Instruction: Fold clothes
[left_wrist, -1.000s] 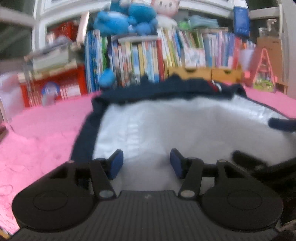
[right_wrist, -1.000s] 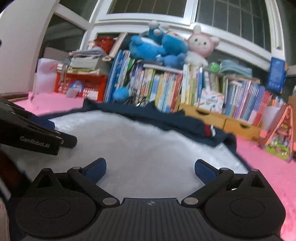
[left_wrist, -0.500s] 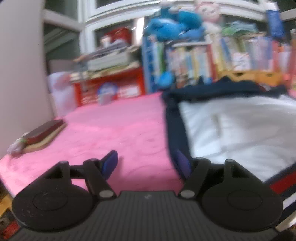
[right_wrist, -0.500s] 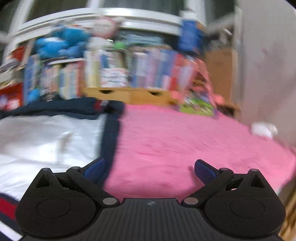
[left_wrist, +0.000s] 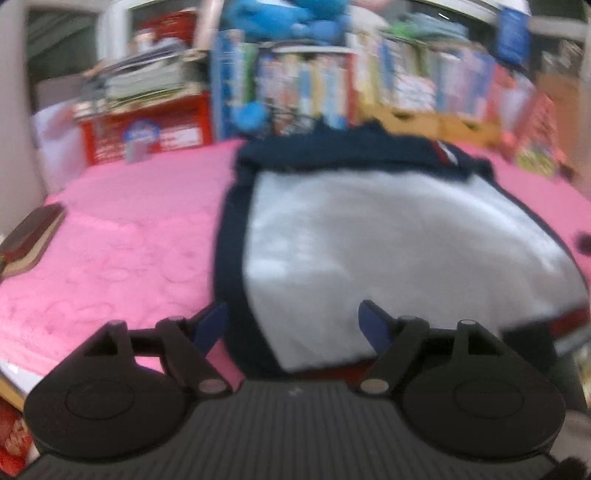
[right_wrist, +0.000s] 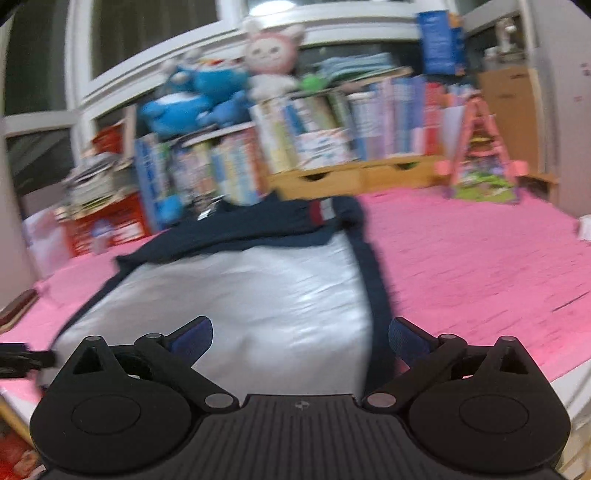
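A garment with a white fleecy inside and navy edges (left_wrist: 388, 236) lies spread on the pink surface (left_wrist: 122, 236); navy sleeves with a red-white stripe lie folded across its far end. My left gripper (left_wrist: 293, 325) is open and empty above the garment's near left corner. In the right wrist view the same garment (right_wrist: 251, 295) fills the middle, and my right gripper (right_wrist: 299, 338) is open and empty above its near right corner. The left gripper's tip shows at the far left edge (right_wrist: 22, 360).
The pink surface (right_wrist: 480, 266) extends right to a white edge. Bookshelves with books and plush toys (right_wrist: 295, 110) stand behind. A dark flat object (left_wrist: 27, 240) lies at the left edge. A red crate (left_wrist: 147, 125) and a pink toy stand (right_wrist: 480, 147) sit at the back.
Both grippers swung outward over the bare pink surface, then came back toward the garment. Each now hovers open over a near corner. Both views are motion-blurred.
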